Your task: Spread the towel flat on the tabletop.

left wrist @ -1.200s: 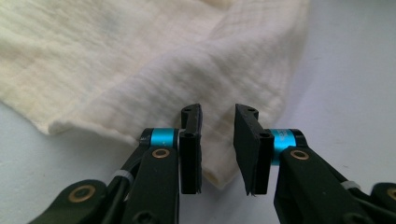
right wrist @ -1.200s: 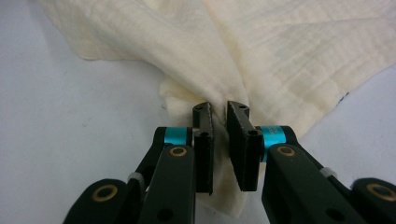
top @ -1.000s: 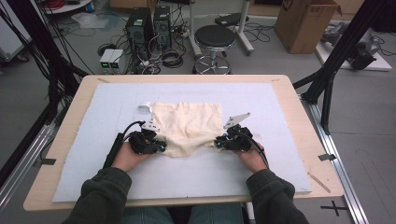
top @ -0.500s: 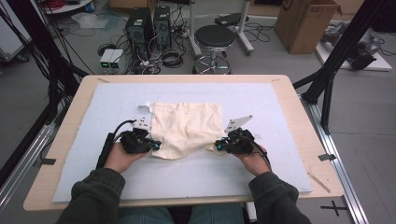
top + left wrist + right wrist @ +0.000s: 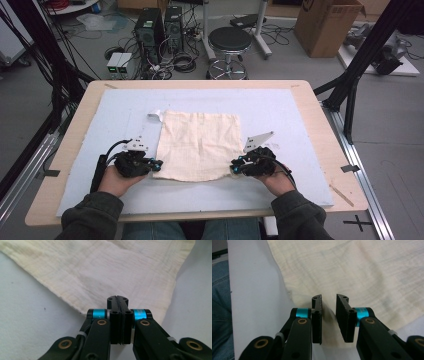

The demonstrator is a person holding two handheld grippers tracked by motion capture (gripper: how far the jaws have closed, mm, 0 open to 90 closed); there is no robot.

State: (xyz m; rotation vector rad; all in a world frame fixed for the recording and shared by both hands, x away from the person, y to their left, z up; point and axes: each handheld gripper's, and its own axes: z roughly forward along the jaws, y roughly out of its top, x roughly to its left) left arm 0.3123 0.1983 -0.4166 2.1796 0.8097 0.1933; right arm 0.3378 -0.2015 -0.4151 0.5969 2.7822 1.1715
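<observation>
Two grippers sit at the near corners of the cream cloth (image 5: pixel 199 145), spread flat on the blue mat (image 5: pixel 300 115). Left gripper (image 5: pixel 117 298) pinches its corner; right gripper (image 5: pixel 329 300) gapes narrowly (nothing gripped), so lifting now would likely skew and bunch the cloth.

Both forearms enter from the near edge, sleeves dark green, hands low and level. Left hand (image 5: pixel 116 179) grips the left gripper (image 5: pixel 159 165) at near left, pointing right; its jaws are pressed fully together. Right hand (image 5: pixel 274 179) grips the right gripper (image 5: pixel 231 167) at near right, pointing left; its jaws stand parted with a clear gap. The two grippers face each other, well apart.
</observation>
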